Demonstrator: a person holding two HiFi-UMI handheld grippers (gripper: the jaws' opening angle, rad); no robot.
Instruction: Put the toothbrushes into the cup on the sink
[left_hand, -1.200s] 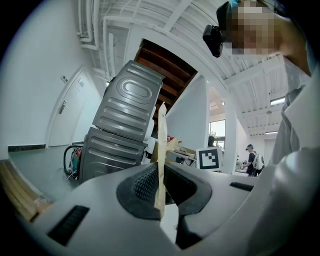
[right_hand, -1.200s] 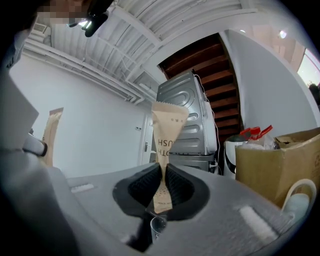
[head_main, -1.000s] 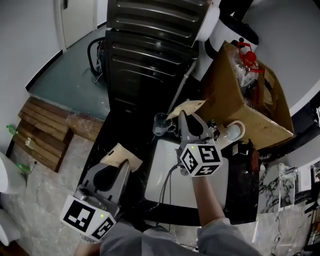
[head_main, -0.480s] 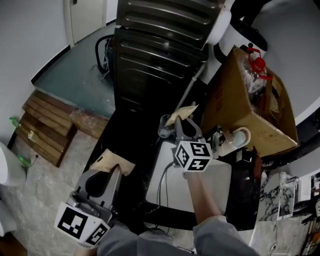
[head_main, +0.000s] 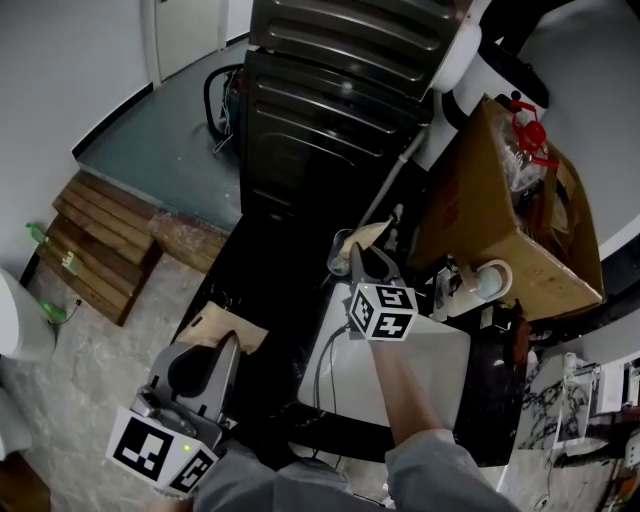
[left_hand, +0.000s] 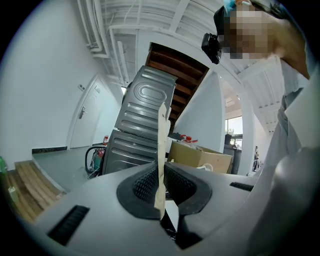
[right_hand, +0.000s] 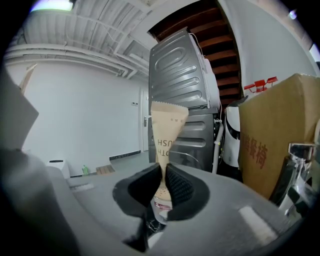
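Observation:
In the head view my right gripper (head_main: 362, 258) is shut on a tan paper-wrapped toothbrush (head_main: 368, 236). It holds the pack just over a clear cup (head_main: 340, 252) at the far left corner of the white sink (head_main: 420, 385). The right gripper view shows the printed pack (right_hand: 167, 131) upright between the pads (right_hand: 177, 187), with the cup (right_hand: 159, 204) directly below. My left gripper (head_main: 230, 342) hangs lower left, off the counter, shut on a second tan pack (head_main: 222, 325). That pack (left_hand: 161, 150) shows edge-on in the left gripper view, pinched between the jaws of the left gripper (left_hand: 161, 189).
A dark ribbed metal appliance (head_main: 330, 110) stands behind the black counter (head_main: 270, 300). An open cardboard box (head_main: 505, 215) and a chrome faucet (head_main: 447, 285) sit at the sink's right, with a white roll (head_main: 492, 280) beside them. Wooden slats (head_main: 100, 250) lie on the floor at left.
My right gripper has come down with its pack, closer to the cup. The left gripper has shifted a little with its pack. Both grips are unchanged.

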